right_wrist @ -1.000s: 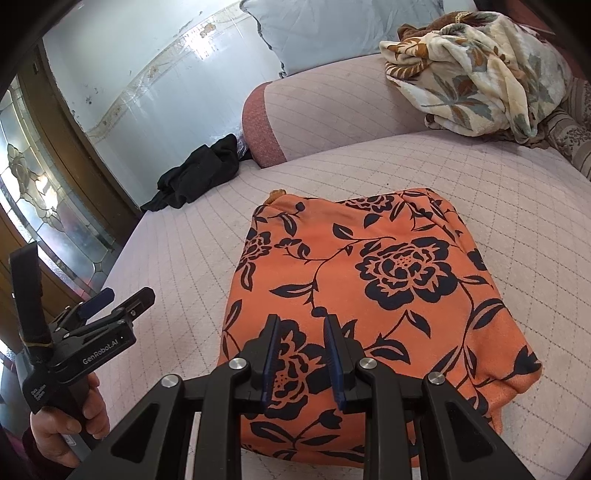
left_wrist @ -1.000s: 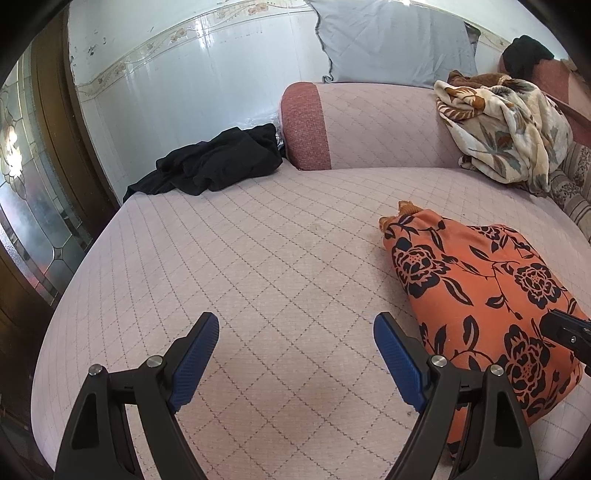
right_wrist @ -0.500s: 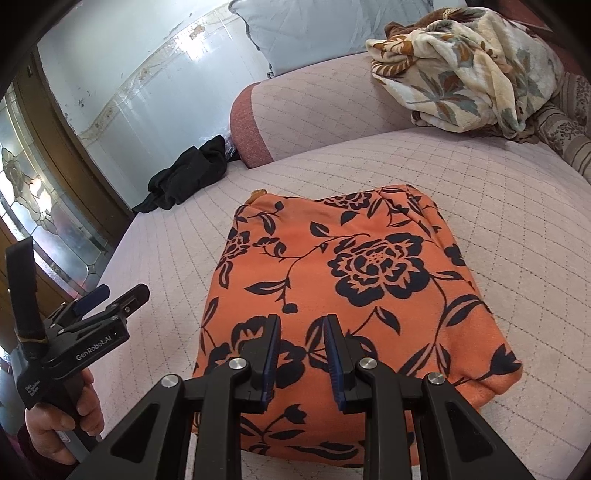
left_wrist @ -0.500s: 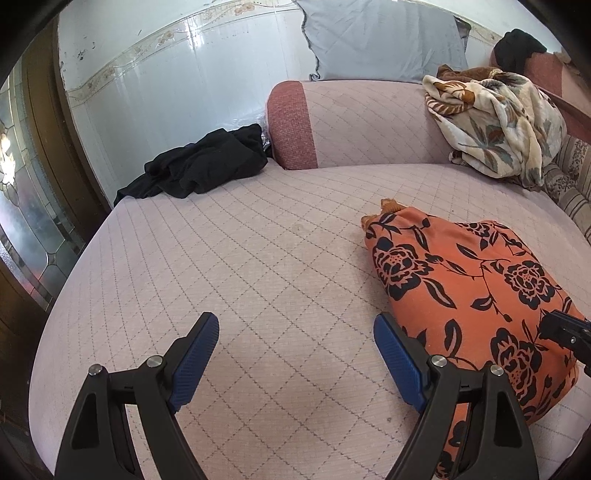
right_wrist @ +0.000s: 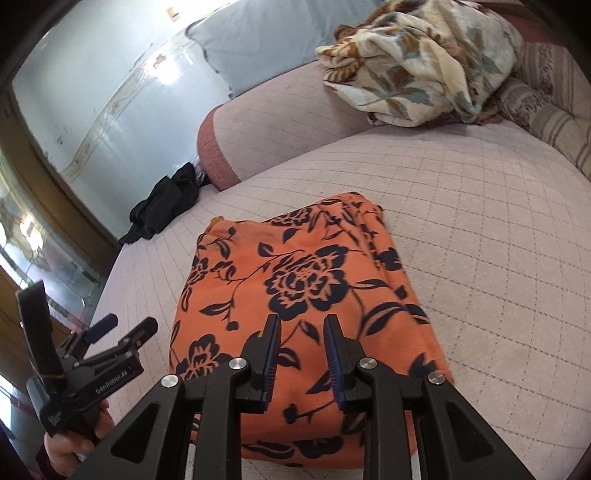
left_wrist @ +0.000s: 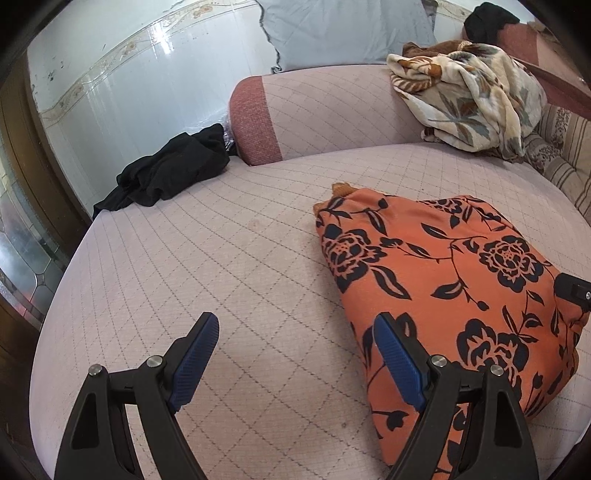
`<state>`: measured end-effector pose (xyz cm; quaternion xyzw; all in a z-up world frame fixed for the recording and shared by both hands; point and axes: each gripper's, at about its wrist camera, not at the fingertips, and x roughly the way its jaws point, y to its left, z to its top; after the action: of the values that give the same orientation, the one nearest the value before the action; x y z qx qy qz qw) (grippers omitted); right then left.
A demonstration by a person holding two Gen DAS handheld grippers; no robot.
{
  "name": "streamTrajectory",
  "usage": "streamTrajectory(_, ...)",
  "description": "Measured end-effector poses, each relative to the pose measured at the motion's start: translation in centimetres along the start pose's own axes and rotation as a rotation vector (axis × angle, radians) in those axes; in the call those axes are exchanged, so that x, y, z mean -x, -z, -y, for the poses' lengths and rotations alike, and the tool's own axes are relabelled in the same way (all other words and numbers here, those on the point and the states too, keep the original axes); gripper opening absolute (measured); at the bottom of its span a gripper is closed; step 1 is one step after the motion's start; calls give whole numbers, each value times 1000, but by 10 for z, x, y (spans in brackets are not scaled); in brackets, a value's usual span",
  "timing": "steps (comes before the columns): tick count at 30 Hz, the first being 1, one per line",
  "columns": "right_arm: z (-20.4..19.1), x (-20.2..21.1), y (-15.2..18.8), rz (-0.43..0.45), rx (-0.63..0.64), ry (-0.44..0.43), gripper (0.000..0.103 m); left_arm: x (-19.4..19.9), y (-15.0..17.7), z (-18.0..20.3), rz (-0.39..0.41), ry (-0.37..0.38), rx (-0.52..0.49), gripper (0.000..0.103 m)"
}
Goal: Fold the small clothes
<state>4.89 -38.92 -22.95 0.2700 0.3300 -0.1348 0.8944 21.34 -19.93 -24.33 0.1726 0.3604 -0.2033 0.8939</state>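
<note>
A folded orange garment with black flowers (left_wrist: 443, 273) lies on the pink quilted bed; it also shows in the right wrist view (right_wrist: 295, 284). My left gripper (left_wrist: 293, 354) is wide open and empty, hovering over bare bed just left of the garment. My right gripper (right_wrist: 301, 354) hovers over the garment's near edge, its jaws a narrow gap apart with nothing between them. The left gripper also appears at the lower left of the right wrist view (right_wrist: 110, 332).
A black garment (left_wrist: 173, 170) lies crumpled at the bed's far left edge. A floral blanket (left_wrist: 469, 96) is heaped on the pink bolster (left_wrist: 325, 114) at the back right. A grey pillow (left_wrist: 340, 29) leans on the wall. A wooden door (left_wrist: 22, 177) is left.
Both grippers have pulled back and up from the garment, so it sits farther away in view. The right gripper's jaws have opened slightly. The garment has not moved.
</note>
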Motion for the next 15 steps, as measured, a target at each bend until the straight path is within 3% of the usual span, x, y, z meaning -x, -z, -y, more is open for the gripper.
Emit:
streamTrajectory(3,15,-4,-1,-31,-59,10,26,-3,1,6,-7,-1,-18,86)
streamTrajectory(6,33,-21,3,-127,-149,8,27,-9,4,11,-28,1,-36,86)
streamTrajectory(11,47,-20,1,-131,-234,-56,27,-13,6,14,-23,-16,-62,88)
streamTrajectory(15,45,-16,-2,-118,-228,-55,27,-13,6,12,-30,-6,-53,88)
